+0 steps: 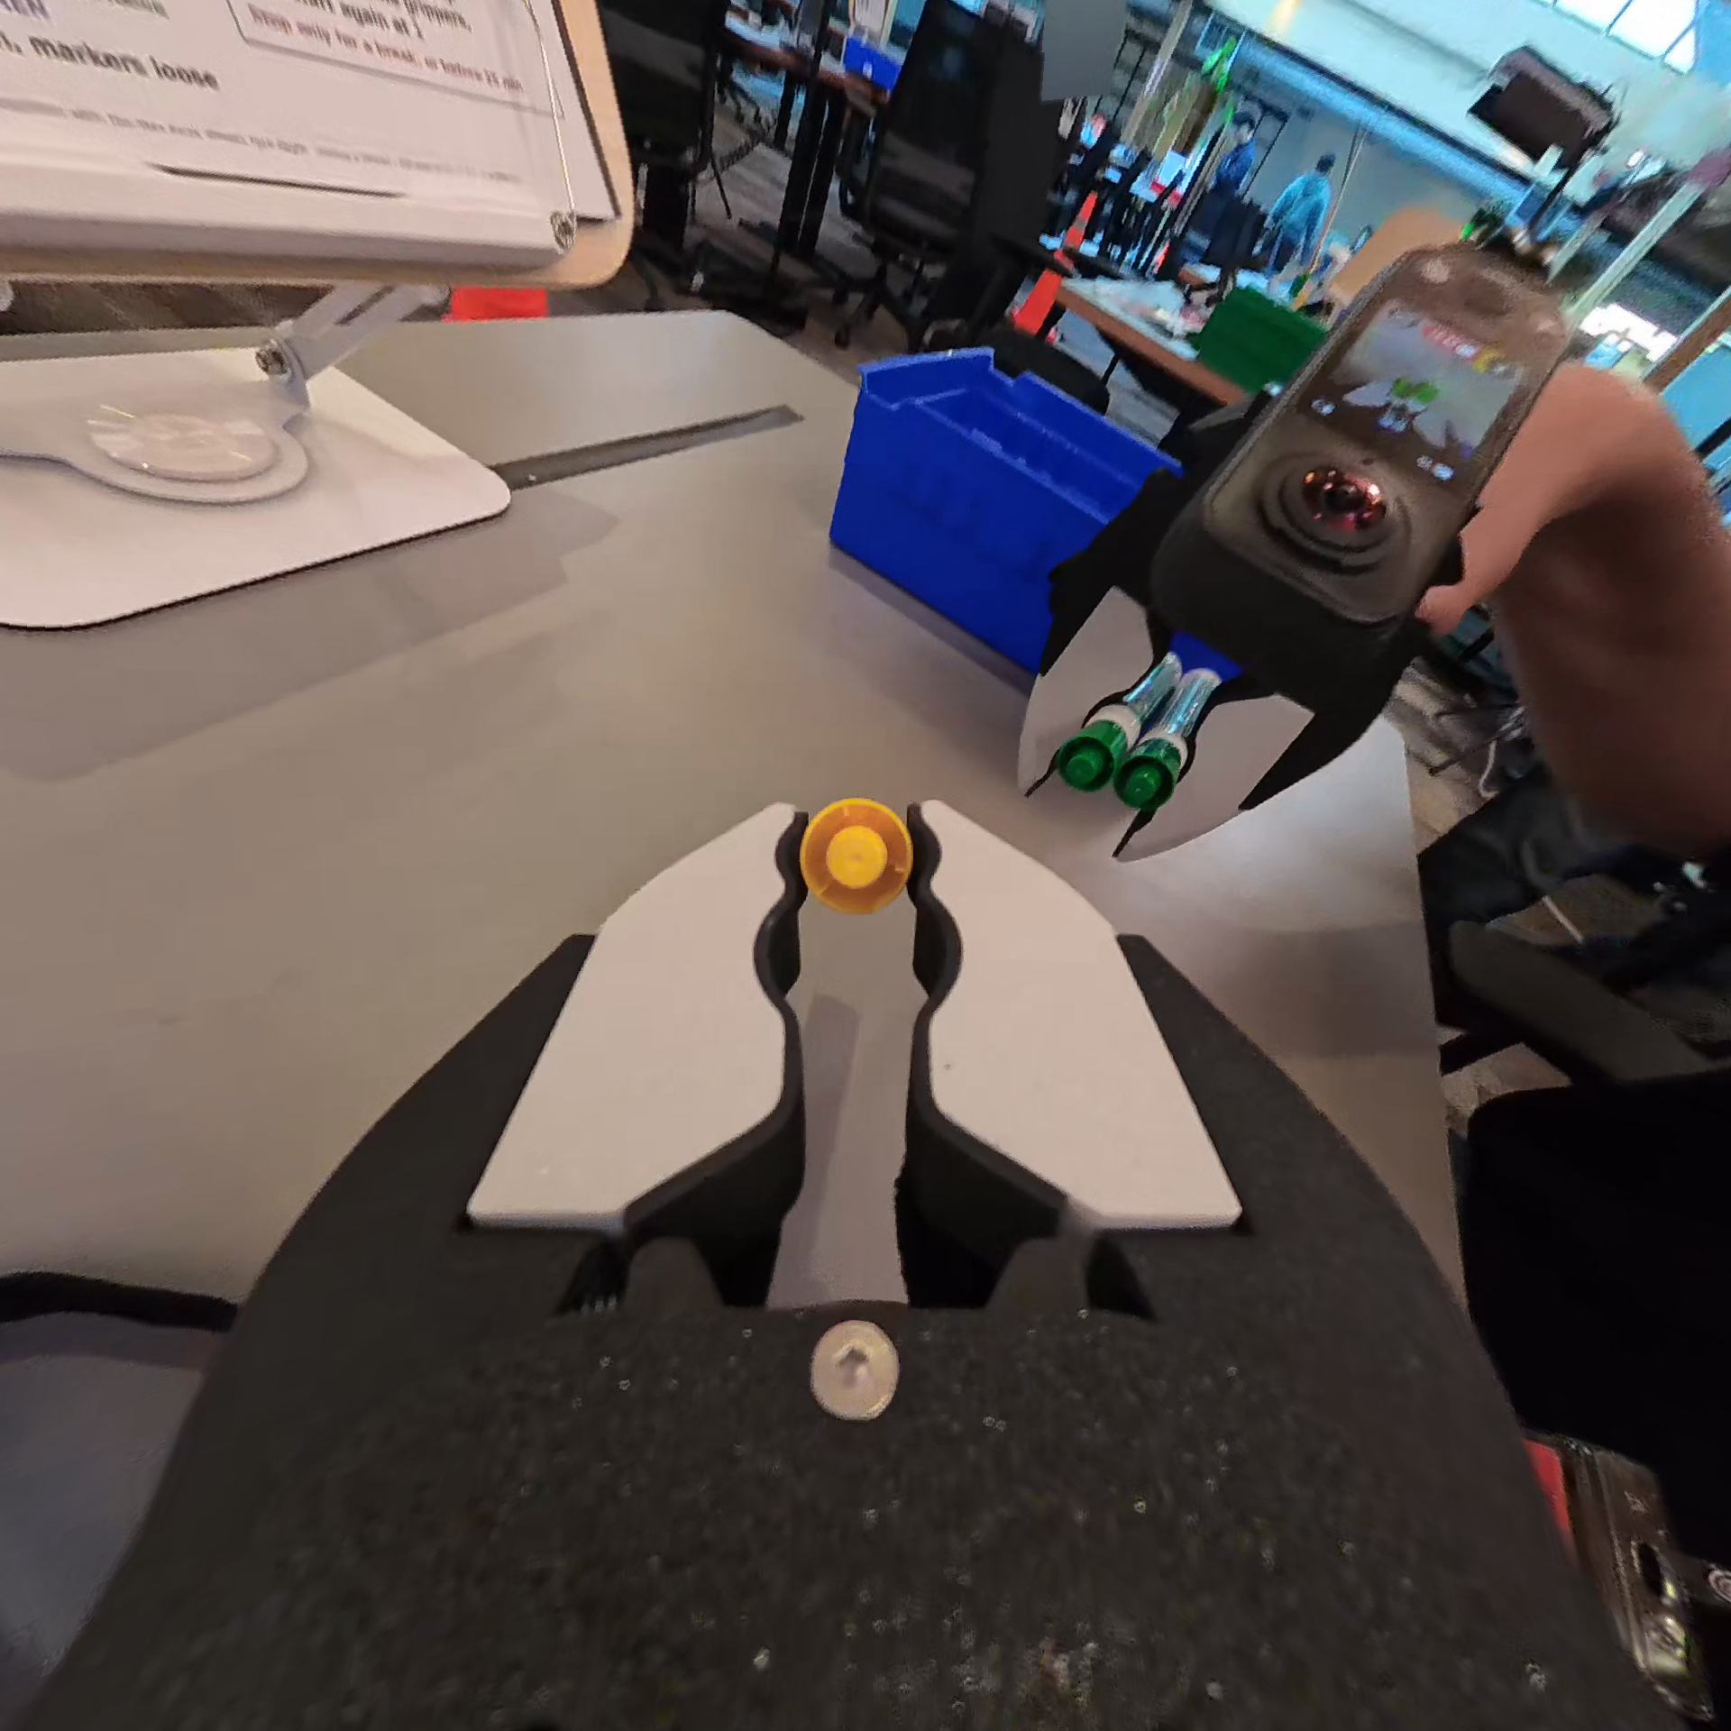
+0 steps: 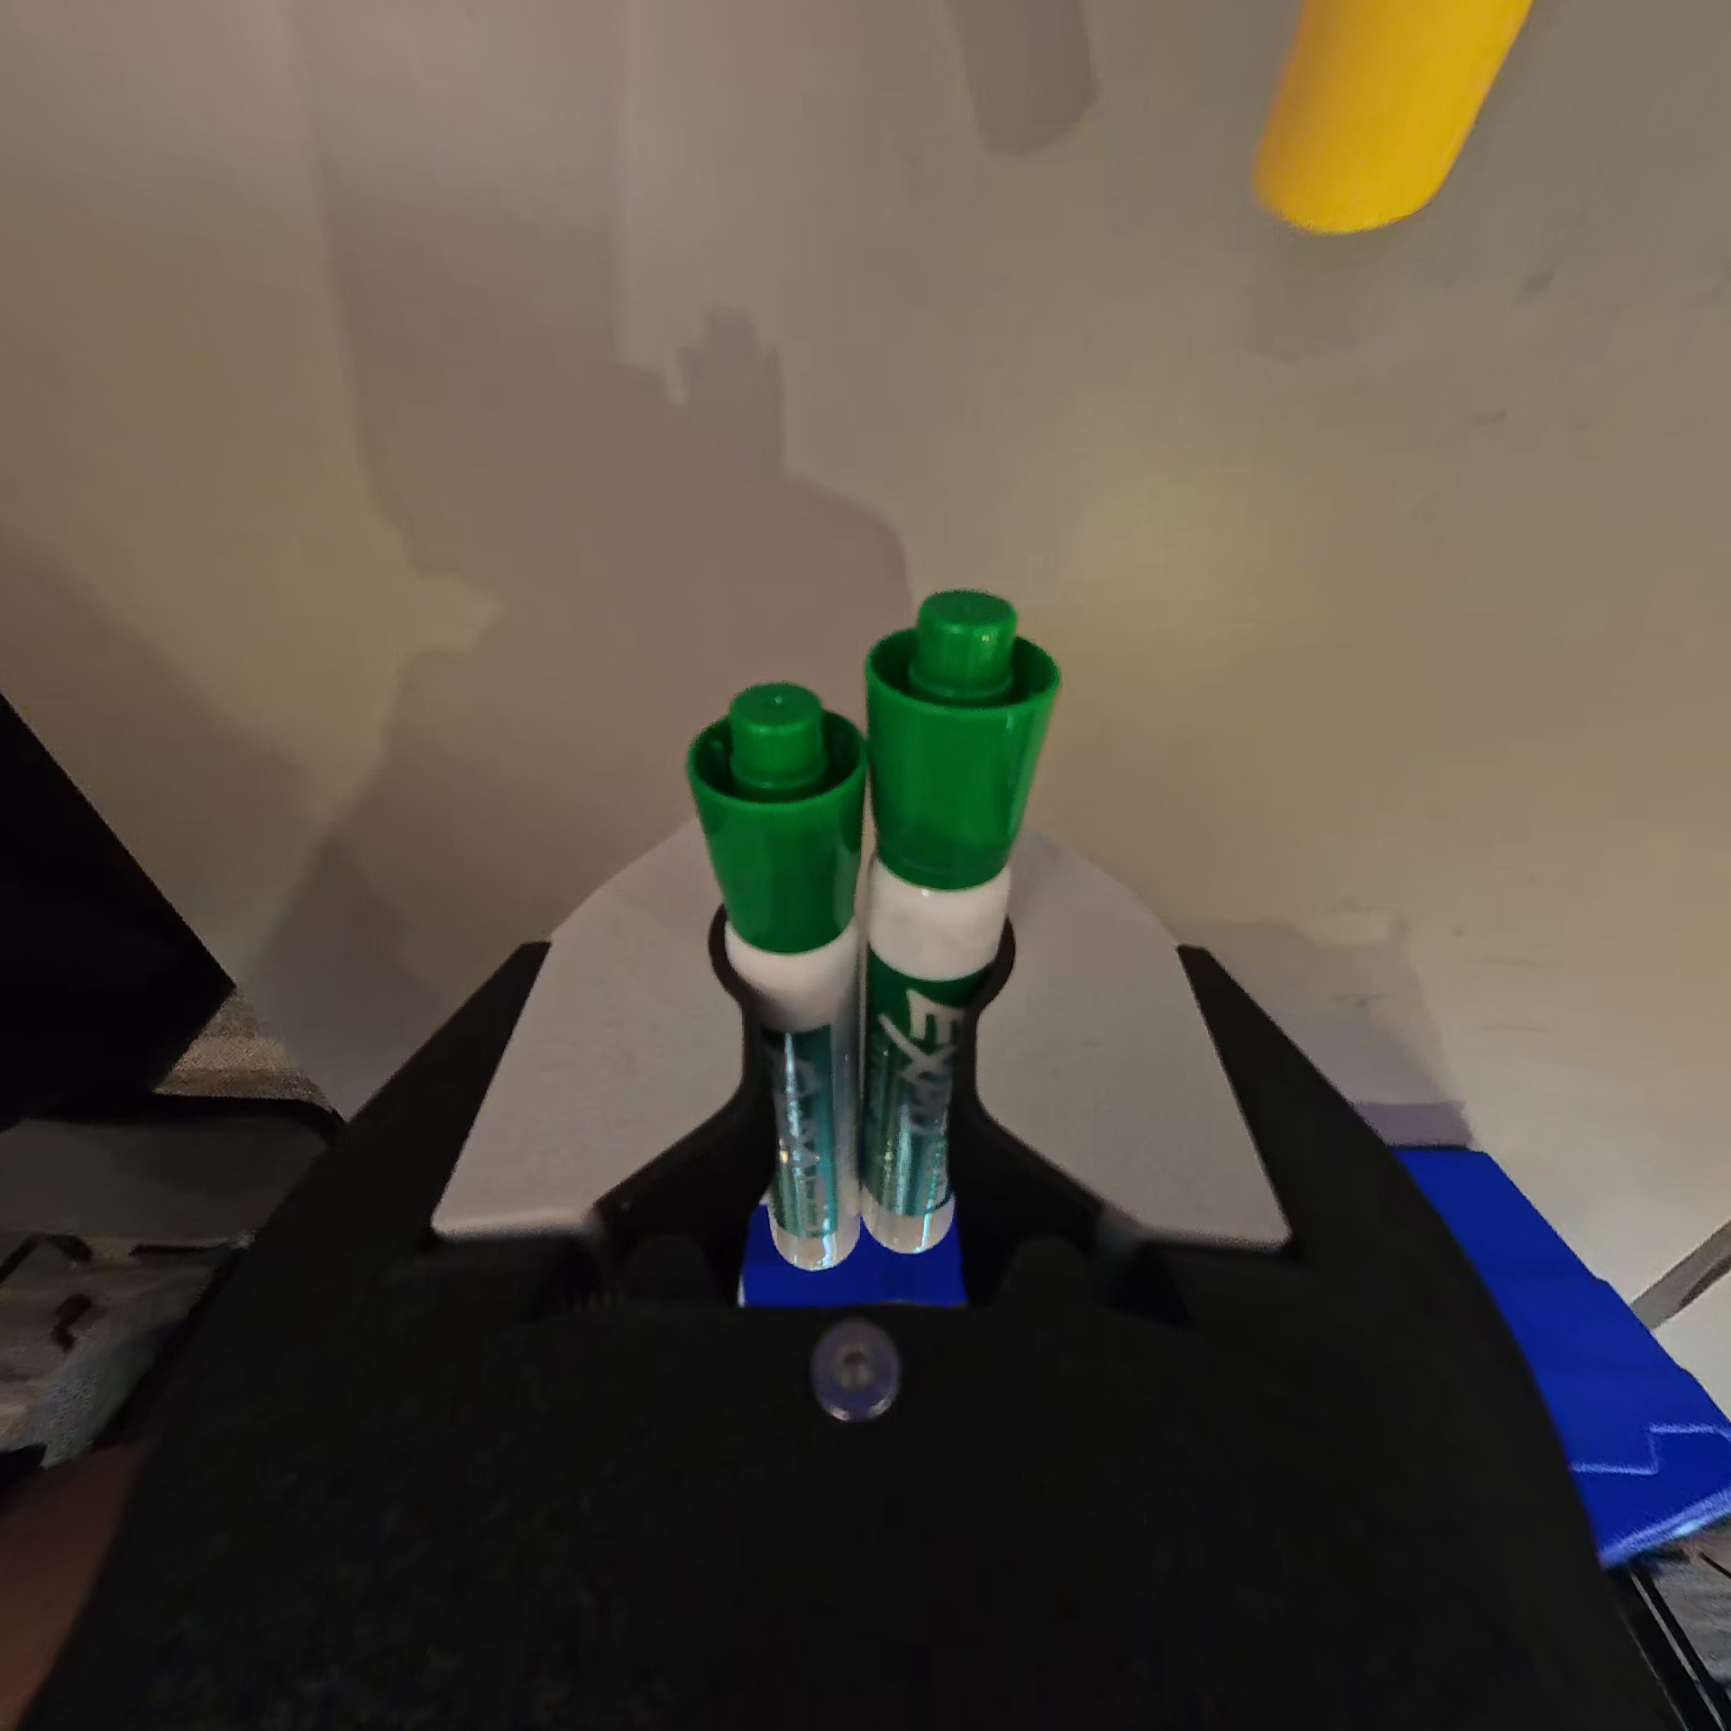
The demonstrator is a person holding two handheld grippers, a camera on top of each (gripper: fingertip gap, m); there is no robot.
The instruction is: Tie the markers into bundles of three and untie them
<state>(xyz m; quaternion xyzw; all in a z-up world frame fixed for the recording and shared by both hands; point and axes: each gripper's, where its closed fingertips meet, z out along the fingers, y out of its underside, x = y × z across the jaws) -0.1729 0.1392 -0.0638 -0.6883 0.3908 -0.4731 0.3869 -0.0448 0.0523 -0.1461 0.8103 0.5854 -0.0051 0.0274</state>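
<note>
My left gripper (image 1: 854, 857) is clamped on a single yellow marker (image 1: 854, 854), which I see end-on, pinched in the notch at the fingertips. My right gripper (image 2: 866, 946) is closed around two green markers (image 2: 866, 843), side by side, caps pointing forward over the table; in the left wrist view they hang just in front of a blue bin (image 1: 974, 487). All three markers are off the table, one bundle's worth split between my two tools.

I see no band or tie anywhere, though the blue piece behind the green barrels may be one; I cannot tell.

What worries me: the two green markers sit at uneven heights and only touch the fingers at their white collars, so one could slide or pivot out if I tilt. Bringing the yellow marker in could also knock them apart.

The grey table (image 1: 468, 749) is smooth and mostly bare. A white stand (image 1: 234, 487) holding a printed sheet sits far left. Beyond lies a busy workshop with desks, chairs and distant people.
</note>
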